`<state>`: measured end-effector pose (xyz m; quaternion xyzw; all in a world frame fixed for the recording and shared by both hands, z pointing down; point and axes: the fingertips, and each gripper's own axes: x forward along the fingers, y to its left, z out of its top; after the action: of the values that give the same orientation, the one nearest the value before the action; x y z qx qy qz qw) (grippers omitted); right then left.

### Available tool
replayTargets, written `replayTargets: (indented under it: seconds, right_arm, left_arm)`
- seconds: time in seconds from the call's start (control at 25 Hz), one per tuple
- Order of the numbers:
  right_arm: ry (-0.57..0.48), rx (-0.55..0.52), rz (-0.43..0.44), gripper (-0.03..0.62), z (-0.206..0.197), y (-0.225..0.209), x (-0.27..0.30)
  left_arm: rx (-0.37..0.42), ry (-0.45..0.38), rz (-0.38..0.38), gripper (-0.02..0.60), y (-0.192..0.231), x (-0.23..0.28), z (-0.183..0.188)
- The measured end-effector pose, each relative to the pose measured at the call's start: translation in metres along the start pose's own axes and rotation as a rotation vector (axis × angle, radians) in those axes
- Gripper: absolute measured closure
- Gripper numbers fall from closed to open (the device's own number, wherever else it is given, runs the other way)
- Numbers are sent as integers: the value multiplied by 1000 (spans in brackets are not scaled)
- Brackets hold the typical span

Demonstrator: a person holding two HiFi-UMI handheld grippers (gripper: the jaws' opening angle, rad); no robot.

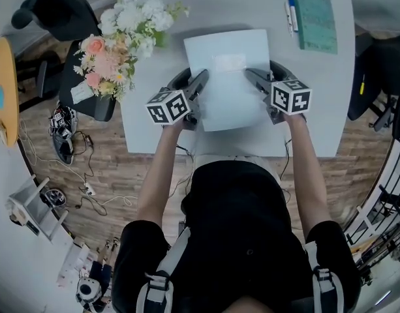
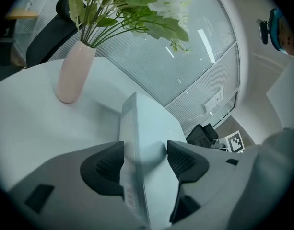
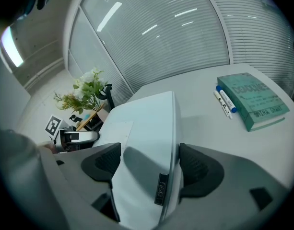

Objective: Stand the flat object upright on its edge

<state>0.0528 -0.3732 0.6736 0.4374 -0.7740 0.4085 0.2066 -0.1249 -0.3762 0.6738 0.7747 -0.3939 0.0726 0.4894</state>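
Observation:
The flat object (image 1: 229,77) is a thin white slab, held over the grey table (image 1: 317,103) between my two grippers. It tilts with its far edge raised and throws a shadow behind it. My left gripper (image 1: 201,87) clasps its left side. In the left gripper view the slab (image 2: 144,133) fills the gap between both pads of that gripper (image 2: 144,162). My right gripper (image 1: 255,82) is shut on the right side. In the right gripper view the slab (image 3: 147,128), with a small dark label on its edge, sits between the pads of that gripper (image 3: 149,164).
A pink vase of flowers (image 1: 124,34) stands at the table's left corner, close to the left gripper, and shows again as the vase (image 2: 74,71). A teal book (image 1: 315,19) with pens (image 1: 290,15) beside it lies far right. Office chairs (image 1: 62,12) flank the table.

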Motion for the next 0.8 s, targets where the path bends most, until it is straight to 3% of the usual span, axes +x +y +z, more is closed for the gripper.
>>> replayTargets:
  seconds: [0.6, 0.8]
  right_arm:
    - [-130, 9, 27, 212, 24, -2, -62]
    - [-166, -2, 24, 256, 30, -3, -79]
  left_arm:
    - [77, -46, -42, 298, -56, -2, 24]
    - [111, -49, -47, 298, -74, -7, 27]
